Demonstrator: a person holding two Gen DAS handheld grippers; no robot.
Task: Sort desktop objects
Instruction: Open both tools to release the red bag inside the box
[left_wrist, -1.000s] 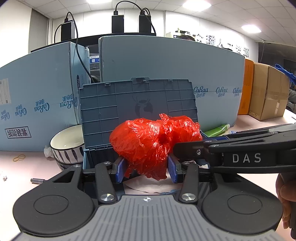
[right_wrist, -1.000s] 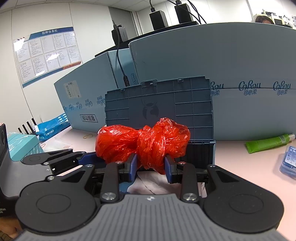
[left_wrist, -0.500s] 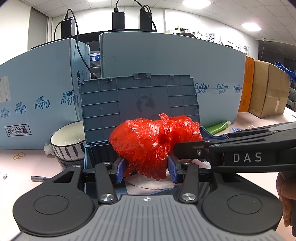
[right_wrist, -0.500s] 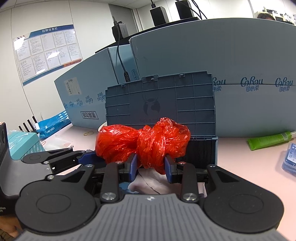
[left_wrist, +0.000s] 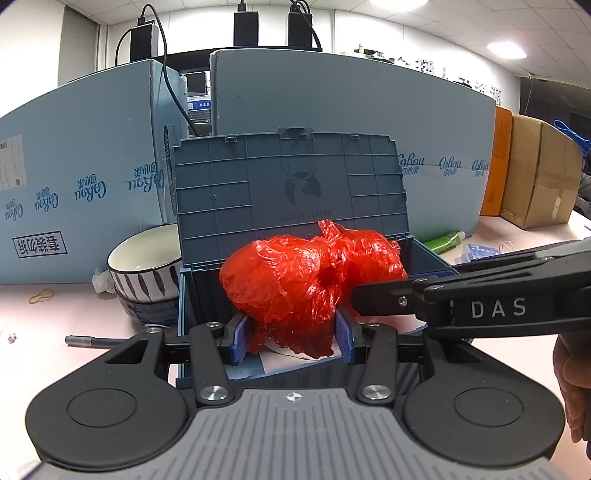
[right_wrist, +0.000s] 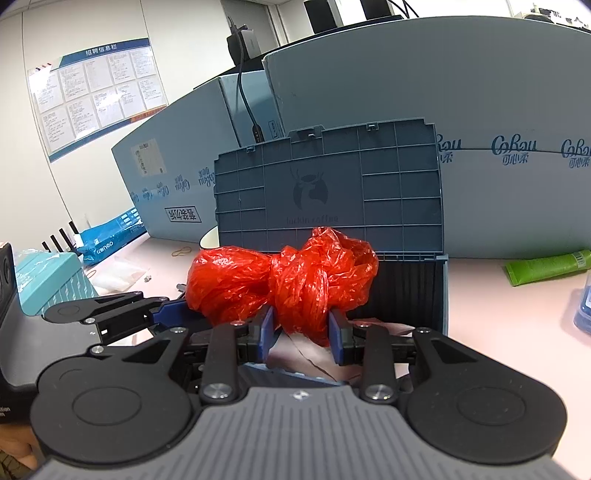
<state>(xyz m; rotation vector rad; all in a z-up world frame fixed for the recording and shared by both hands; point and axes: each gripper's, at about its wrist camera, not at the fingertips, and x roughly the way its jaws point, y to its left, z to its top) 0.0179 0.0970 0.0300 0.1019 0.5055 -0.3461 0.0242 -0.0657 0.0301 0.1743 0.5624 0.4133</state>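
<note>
A knotted red plastic bag hangs between both grippers over the open grey-blue storage box, whose lid stands upright behind it. My left gripper is shut on the bag's left lobe. My right gripper is shut on the bag's knotted right part, and its arm crosses the left wrist view. The left gripper shows at the left of the right wrist view. White paper lies in the box under the bag.
A striped bowl stands left of the box, with a pen and a rubber band on the pink desk. A green tube and a blue packet lie to the right. Blue cartons stand behind. Cardboard boxes stand far right.
Both grippers have carried the bag forward toward the box, which now looks nearer and larger. The grip on the bag is unchanged.
</note>
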